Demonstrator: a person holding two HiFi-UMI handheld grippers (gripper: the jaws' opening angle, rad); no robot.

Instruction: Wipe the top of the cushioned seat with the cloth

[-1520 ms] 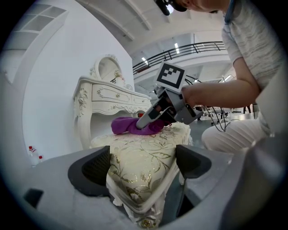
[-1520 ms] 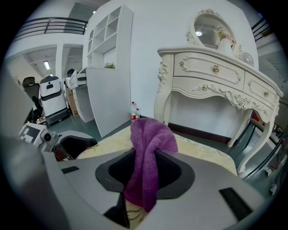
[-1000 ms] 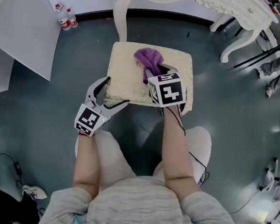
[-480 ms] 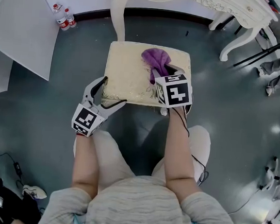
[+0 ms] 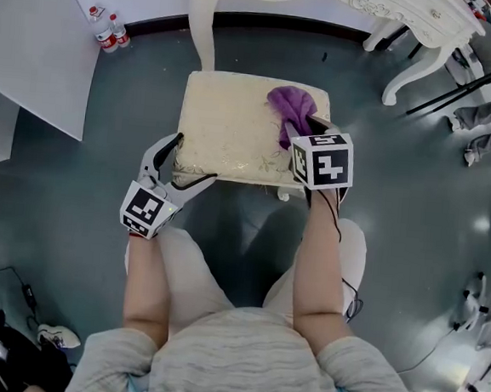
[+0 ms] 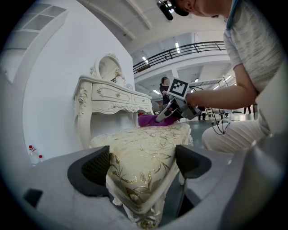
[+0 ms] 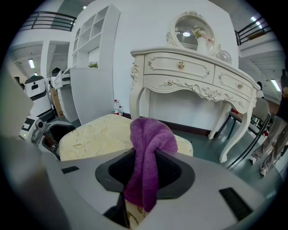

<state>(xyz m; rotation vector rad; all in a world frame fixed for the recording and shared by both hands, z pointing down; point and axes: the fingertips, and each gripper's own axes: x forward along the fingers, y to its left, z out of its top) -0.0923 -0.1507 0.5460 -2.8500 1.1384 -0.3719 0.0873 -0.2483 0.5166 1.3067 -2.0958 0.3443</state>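
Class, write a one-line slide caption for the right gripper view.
The right tongs pinch a purple cloth on the cushioned seat, white dressing table behind.

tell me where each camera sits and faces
Head view: on the head, steeply down onto the seat; forearms and knees show.
Left gripper view: on the left gripper, across the seat corner toward the dresser; right arm shows.
Right gripper view: on the right gripper, past its cloth to the dresser; the left gripper shows.
Both gripper views share seat, cloth, dresser.
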